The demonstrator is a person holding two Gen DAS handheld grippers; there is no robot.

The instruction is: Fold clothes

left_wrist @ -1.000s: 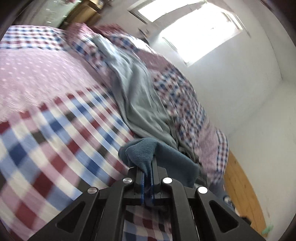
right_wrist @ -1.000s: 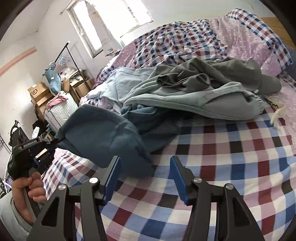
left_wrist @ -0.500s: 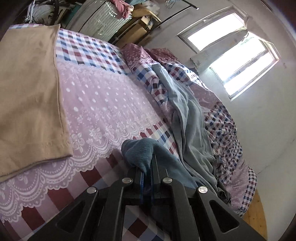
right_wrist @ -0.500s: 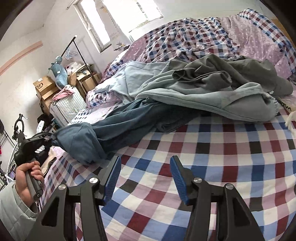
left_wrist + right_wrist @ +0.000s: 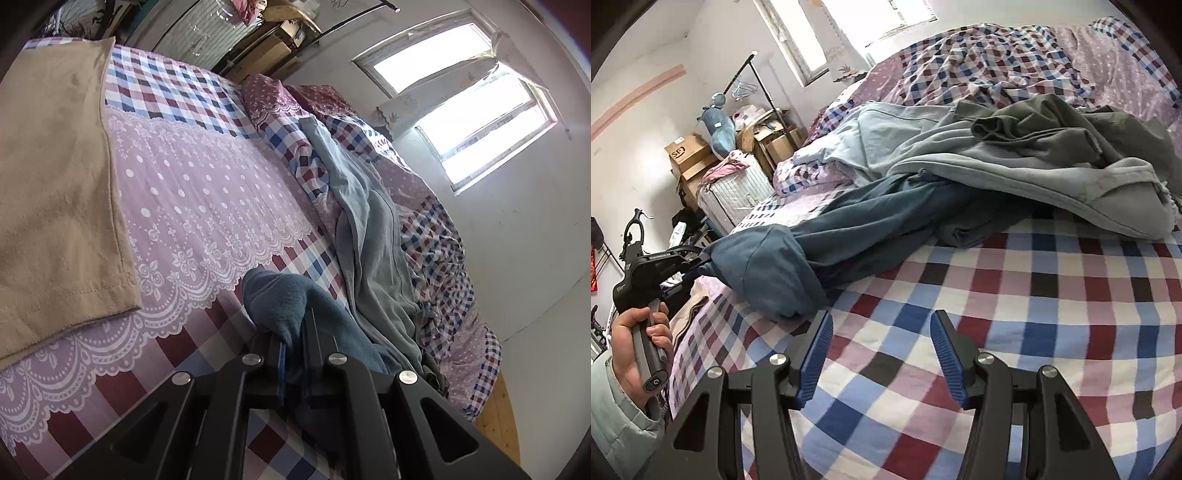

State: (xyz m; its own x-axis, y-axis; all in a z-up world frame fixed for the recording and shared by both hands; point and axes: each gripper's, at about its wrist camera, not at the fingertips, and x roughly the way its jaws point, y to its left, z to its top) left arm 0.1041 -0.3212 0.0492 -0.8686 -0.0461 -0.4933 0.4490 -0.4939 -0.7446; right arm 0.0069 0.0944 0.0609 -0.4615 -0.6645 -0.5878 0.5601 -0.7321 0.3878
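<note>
A dark teal fleece garment [image 5: 849, 229] stretches across the checked bed cover, one end bunched at the left. My left gripper [image 5: 293, 343] is shut on that bunched end of the teal garment [image 5: 280, 299]; in the right wrist view the left gripper [image 5: 696, 260] shows at the far left, held by a hand [image 5: 639, 343]. My right gripper [image 5: 881, 350] hangs open over the checked cover, just in front of the garment, with nothing between its blue pads [image 5: 947, 354]. A pile of grey-green and light blue clothes [image 5: 1034, 155] lies behind.
A folded tan cloth [image 5: 55, 192] lies on the bed's pink lace part at the left. Cardboard boxes [image 5: 690, 155], a suitcase [image 5: 738, 192] and a clothes rail stand beside the bed. Windows [image 5: 469, 107] are in the far wall. Wooden floor [image 5: 498, 417] shows past the bed's end.
The left gripper has pulled the teal garment out to the left, stretching it long and low over the bed. The right gripper stayed open and drifted slightly closer to the bed.
</note>
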